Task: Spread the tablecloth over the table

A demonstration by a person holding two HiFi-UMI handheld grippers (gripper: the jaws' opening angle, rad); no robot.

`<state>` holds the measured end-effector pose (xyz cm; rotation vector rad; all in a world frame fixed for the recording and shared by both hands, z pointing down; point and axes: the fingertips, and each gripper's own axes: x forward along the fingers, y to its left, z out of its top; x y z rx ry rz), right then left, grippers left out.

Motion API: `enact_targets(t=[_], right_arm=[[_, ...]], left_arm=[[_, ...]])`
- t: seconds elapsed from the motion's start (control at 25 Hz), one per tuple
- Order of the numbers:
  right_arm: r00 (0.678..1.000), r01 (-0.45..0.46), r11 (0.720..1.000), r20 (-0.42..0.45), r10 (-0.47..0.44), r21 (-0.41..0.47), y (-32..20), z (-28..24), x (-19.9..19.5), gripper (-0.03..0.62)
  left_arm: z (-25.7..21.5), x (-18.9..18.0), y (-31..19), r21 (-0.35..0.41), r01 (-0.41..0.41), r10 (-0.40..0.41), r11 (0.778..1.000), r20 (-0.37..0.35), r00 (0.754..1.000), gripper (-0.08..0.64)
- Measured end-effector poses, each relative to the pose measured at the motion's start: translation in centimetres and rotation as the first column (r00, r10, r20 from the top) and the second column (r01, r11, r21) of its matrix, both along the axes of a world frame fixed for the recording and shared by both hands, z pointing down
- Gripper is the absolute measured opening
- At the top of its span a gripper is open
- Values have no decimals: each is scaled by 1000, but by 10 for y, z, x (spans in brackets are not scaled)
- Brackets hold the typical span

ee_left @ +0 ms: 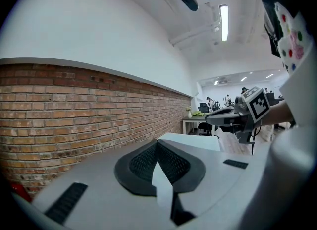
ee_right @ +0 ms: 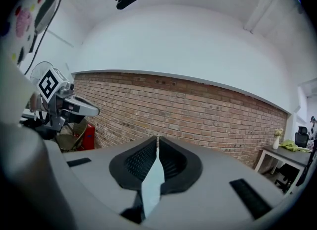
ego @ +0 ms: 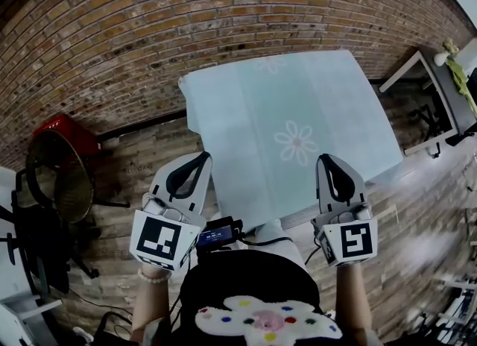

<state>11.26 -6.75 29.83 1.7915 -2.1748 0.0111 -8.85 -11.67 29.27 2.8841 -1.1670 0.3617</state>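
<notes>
A pale blue tablecloth (ego: 291,113) with a white flower print (ego: 297,143) lies spread over the table in the head view. Its near edge runs between my two grippers. My left gripper (ego: 200,158) is shut on the cloth near its near-left corner. In the left gripper view a thin strip of cloth (ee_left: 162,184) sits pinched between the dark pads (ee_left: 143,162). My right gripper (ego: 326,159) is shut on the near-right edge. In the right gripper view a fold of cloth (ee_right: 152,184) shows between its pads (ee_right: 171,159). Both grippers point roughly level towards the brick wall.
A brick wall (ego: 149,24) runs behind the table. A round fan (ego: 56,177) and a red box (ego: 65,128) stand at the left, with a black chair (ego: 30,240) nearer. A white side table (ego: 421,98) stands at the right. The floor is wood planks (ego: 134,165).
</notes>
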Motion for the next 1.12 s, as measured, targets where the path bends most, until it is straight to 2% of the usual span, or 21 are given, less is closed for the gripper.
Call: enact_targets(t=[0.36, 0.56, 1.12], right_arm=[[999, 11, 996, 41, -15, 85, -8, -15, -7, 40], [1000, 22, 999, 16, -23, 45, -5, -4, -3, 40], [1000, 28, 999, -4, -28, 36, -8, -3, -14, 40]], left_arm=[[-2, 3, -2, 3, -15, 15, 1000, -21, 1000, 14], [-2, 3, -3, 3, -10, 10, 1000, -19, 1000, 14], [-4, 6, -6, 3, -29, 29, 1000, -25, 999, 14]])
